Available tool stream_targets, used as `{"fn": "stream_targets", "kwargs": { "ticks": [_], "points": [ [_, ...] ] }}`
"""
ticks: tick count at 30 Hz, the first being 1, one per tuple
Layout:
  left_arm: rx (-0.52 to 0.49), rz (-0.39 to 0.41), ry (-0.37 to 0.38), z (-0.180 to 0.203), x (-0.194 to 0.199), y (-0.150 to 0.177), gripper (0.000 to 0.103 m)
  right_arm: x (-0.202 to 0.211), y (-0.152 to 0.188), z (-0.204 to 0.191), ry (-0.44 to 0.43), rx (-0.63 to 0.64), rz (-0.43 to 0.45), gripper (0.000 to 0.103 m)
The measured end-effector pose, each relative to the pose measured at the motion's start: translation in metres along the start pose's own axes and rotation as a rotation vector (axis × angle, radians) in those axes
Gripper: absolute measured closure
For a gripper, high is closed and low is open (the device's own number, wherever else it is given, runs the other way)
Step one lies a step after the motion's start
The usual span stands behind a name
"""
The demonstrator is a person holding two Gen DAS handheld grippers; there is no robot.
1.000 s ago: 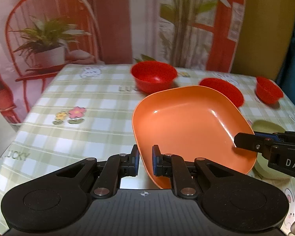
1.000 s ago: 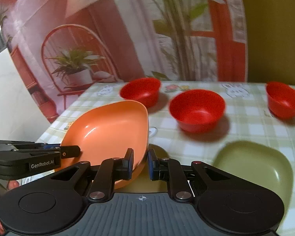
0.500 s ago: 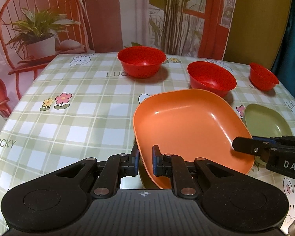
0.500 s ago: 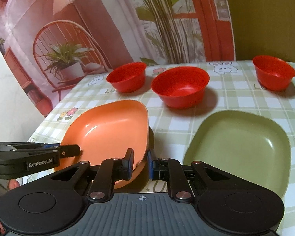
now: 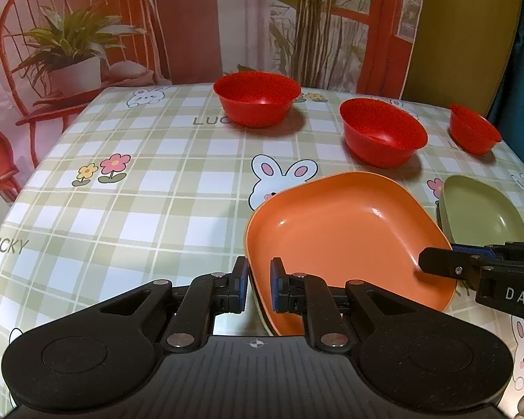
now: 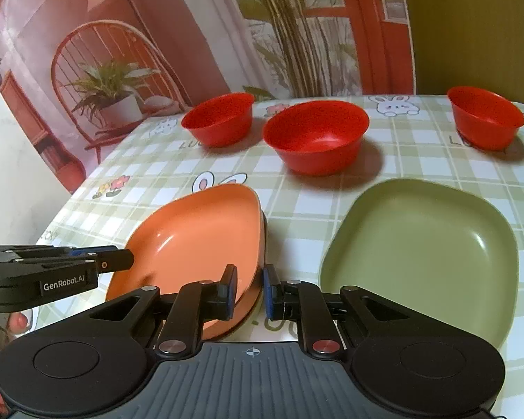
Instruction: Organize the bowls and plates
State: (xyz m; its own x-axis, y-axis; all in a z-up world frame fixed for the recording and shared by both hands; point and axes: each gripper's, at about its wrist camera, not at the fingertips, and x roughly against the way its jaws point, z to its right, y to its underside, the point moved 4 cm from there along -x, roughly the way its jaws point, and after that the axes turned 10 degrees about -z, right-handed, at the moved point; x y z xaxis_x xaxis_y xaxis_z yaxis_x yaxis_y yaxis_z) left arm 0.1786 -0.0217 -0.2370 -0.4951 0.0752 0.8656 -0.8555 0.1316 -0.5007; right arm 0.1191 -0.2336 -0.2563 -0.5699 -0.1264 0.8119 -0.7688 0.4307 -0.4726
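While we hold it from both sides, the orange plate [image 5: 342,234] tilts above the checked table [image 5: 139,209]. Just right of the orange plate lies the green plate [image 6: 426,251], flat on the cloth. Beyond the orange plate stand three red bowls [image 6: 316,136], well apart. Our left gripper [image 5: 258,284] pinches the plate's near left rim; our right gripper [image 6: 248,289] pinches the opposite edge, pads pressed against it.
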Motion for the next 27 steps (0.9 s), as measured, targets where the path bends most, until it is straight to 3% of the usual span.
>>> {"fn": "stream_targets", "kwargs": {
  "ticks": [8,16,21,27],
  "points": [
    [0.018,0.015,-0.012,-0.003,0.004,0.000,0.088,0.012,-0.002,0.006,0.028,0.001,0.041,0.082],
    [0.034,0.012,-0.009,-0.002,0.003,0.000,0.088,0.013,0.004,0.003,0.029,0.049,0.031,0.096],
    [0.043,0.010,-0.008,-0.004,0.001,0.000,0.088,0.010,0.005,0.004,0.021,0.030,0.023,0.098],
    [0.038,0.038,-0.004,-0.004,0.007,-0.008,0.088,0.024,-0.007,0.011,0.034,0.022,0.091,0.088]
  ]
}}
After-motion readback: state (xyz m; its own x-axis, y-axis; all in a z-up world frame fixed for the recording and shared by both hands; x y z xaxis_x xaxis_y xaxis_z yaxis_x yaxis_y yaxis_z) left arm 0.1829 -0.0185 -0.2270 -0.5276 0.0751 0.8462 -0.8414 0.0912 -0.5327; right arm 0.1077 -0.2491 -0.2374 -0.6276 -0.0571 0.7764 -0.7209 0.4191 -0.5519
